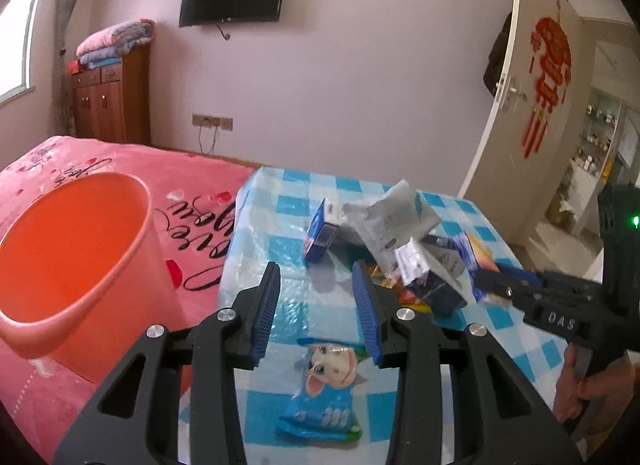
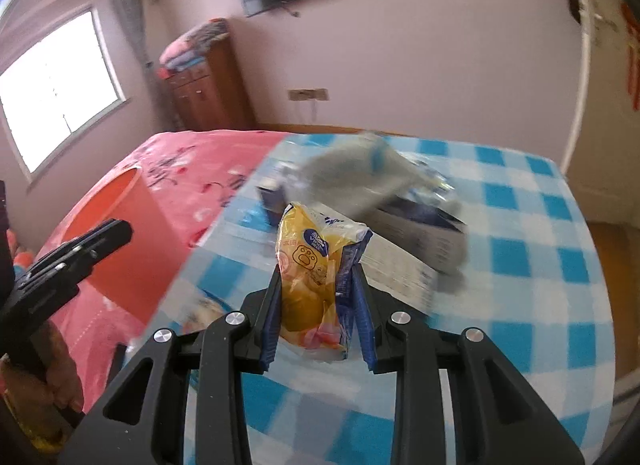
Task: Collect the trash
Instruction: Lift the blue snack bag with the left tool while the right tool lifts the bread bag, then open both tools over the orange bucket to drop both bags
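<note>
Over the bench: right tool [image 2: 316,297] clamps a yellow snack wrapper [image 2: 316,265], lifted clear of the checked bench [image 2: 520,265].
Wrapper feel: light, crinkly film, likely slippery; a mid-body pinch suits it.
Left tool [image 1: 320,305]: wide apart, holding nothing, above the blue puppy wrapper [image 1: 324,393].
Orange bin [image 1: 72,257]: on the bed [image 1: 120,161], left.

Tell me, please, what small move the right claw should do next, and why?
Probably carry it left toward the orange plastic bucket. The right claw is already shut on the yellow crinkled snack wrapper, above the blue-and-white checkered tablecloth, and the bucket stands open at the table's left side. The left claw is open and empty.
</note>
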The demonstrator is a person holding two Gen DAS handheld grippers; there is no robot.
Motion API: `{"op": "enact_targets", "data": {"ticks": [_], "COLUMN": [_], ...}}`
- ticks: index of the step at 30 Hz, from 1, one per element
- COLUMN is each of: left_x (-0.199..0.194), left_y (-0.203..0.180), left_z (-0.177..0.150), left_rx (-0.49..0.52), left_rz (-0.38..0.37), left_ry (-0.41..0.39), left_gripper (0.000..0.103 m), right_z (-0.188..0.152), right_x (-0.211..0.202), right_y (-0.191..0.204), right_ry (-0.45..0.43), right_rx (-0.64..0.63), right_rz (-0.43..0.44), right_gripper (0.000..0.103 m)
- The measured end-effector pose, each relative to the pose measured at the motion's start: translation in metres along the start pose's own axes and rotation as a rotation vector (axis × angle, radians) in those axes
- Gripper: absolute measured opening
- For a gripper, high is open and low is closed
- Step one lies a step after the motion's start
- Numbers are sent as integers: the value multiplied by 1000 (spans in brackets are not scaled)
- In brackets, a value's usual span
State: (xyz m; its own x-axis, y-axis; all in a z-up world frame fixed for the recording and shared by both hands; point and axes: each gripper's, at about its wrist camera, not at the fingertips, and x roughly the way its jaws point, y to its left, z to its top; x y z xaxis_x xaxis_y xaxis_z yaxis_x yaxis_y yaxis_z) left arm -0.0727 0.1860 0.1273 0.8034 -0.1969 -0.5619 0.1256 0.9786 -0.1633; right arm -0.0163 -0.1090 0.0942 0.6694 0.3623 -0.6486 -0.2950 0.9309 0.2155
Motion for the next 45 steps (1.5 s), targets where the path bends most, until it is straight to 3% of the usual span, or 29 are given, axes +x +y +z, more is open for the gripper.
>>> {"op": "enact_targets", "data": {"ticks": [3, 4, 5, 6, 11, 17, 22, 27, 30, 36, 39, 45], "left_x": [1, 6, 11, 16, 49, 79, 85, 81, 69, 18, -14, -56], "left_y": [5, 5, 4, 2, -10, -15, -20, -19, -15, 1, 24, 74], "left_z": [-12, -17, -23, -30, -61, -84, -87, -83, -76, -32, -4, 25], "left_rx": [10, 18, 25, 35, 111, 141, 131, 89, 64, 24, -17, -98], "left_rz": [14, 15, 17, 12, -1, 21, 33, 33, 34, 51, 92, 223], "left_ry": [26, 53, 77, 100, 221, 320, 329, 325, 293, 128, 25, -86], "left_gripper": [43, 48, 63, 69, 74, 73, 47, 42, 41, 41, 41, 42], "right_z": [1, -1, -3, -6, -20, -31, -37, -35, -32, -11, 9, 57], "right_x": [7, 8, 11, 14, 17, 17, 17, 17, 18, 22, 22, 24], "right_y": [11, 13, 14, 14, 1, -10, -10, -7, 1, 31, 58, 128], "right_ry": [0, 0, 6, 15, 35, 44, 50, 50, 50, 49, 32, -11], "right_rx": [-10, -12, -13, -12, 17, 38, 34, 29, 11, -35, -81, -177], "right_rz": [24, 26, 29, 31, 20, 21, 30, 41, 55, 143, 204, 352], "right_gripper": [33, 33, 33, 33, 34, 34, 34, 34, 34, 34, 34, 35]}}
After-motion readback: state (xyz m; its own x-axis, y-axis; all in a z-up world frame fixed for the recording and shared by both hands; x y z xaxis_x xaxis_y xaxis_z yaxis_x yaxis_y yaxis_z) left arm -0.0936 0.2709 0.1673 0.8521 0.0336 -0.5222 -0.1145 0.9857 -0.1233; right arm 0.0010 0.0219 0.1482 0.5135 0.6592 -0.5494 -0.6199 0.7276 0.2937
